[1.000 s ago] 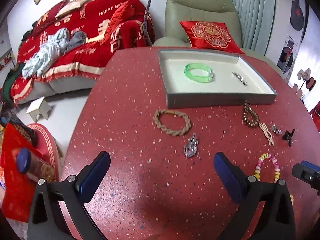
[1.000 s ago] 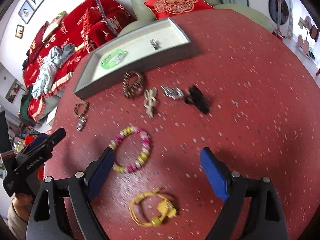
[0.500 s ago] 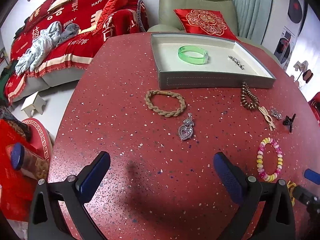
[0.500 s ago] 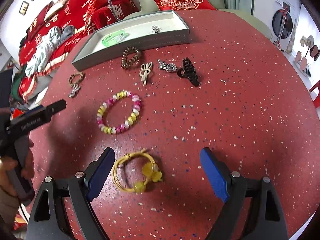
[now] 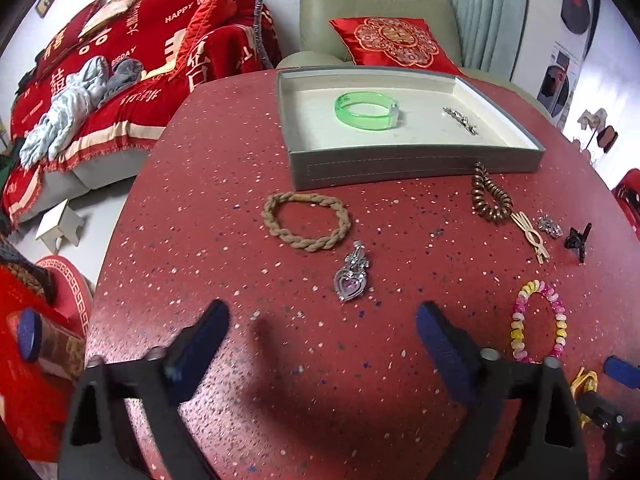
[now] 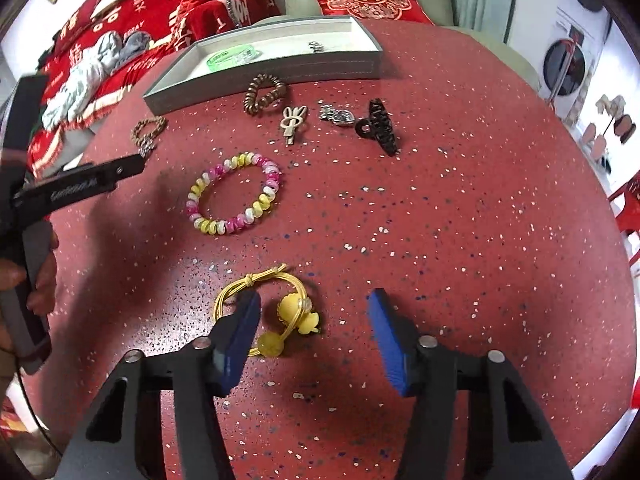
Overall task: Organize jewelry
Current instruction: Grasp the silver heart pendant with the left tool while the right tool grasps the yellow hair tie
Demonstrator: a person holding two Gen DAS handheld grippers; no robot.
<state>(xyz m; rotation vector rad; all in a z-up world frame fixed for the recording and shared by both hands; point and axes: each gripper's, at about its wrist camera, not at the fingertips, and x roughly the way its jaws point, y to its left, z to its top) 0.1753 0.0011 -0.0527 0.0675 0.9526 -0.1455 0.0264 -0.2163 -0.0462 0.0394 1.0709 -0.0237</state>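
A: Where was the yellow hair tie (image 6: pixel 267 309)?

B: On the desk (image 6: pixel 460 220), under the right hand-held gripper (image 6: pixel 314 338), whose jaws stood apart, empty.

A: Its handling?

B: Probably light, soft, stretchy; best pinched across the cord by the bead. The left hand-held gripper (image 5: pixel 322 346) also gaped, empty.

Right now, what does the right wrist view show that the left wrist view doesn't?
Only the right wrist view shows the whole yellow hair tie, with the open right gripper over it, one finger overlapping its loop. Only the left wrist view shows the open left gripper and, clearly, the heart pendant. Both show the tray, green bangle and pink-yellow bracelet.
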